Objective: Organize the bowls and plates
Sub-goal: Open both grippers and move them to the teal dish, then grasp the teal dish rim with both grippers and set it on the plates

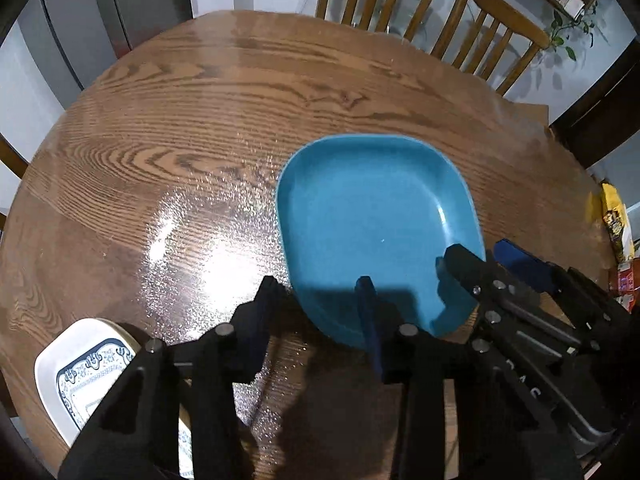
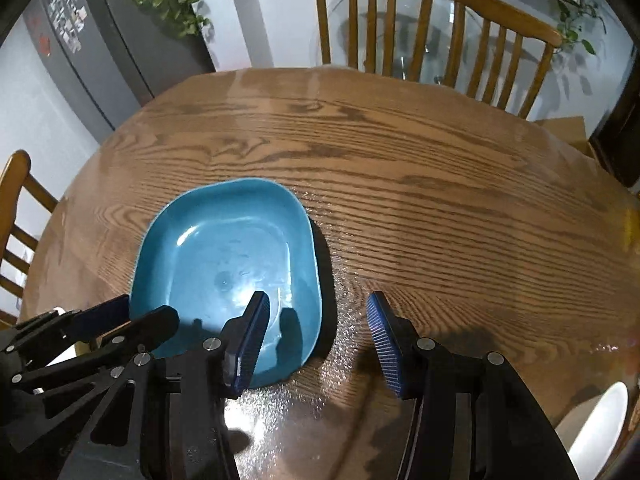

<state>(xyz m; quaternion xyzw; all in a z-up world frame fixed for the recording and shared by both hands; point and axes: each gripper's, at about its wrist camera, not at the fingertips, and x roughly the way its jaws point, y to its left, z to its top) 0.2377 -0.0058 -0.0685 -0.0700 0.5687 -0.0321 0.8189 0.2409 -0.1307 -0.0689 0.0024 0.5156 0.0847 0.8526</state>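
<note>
Straddling blue plate point(image 1: 372, 220) rim, apparently: both tools point(image 1: 318, 296) point(image 2: 316, 320) open.

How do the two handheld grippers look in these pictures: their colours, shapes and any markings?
The left gripper and the right gripper look alike: black angular linkage arms joined by round silver pins, with cut-out openings. Each finger ends in a blue ribbed pad. Faint pale letters show on one black arm, unreadable. No cables or sleeves are visible.
</note>
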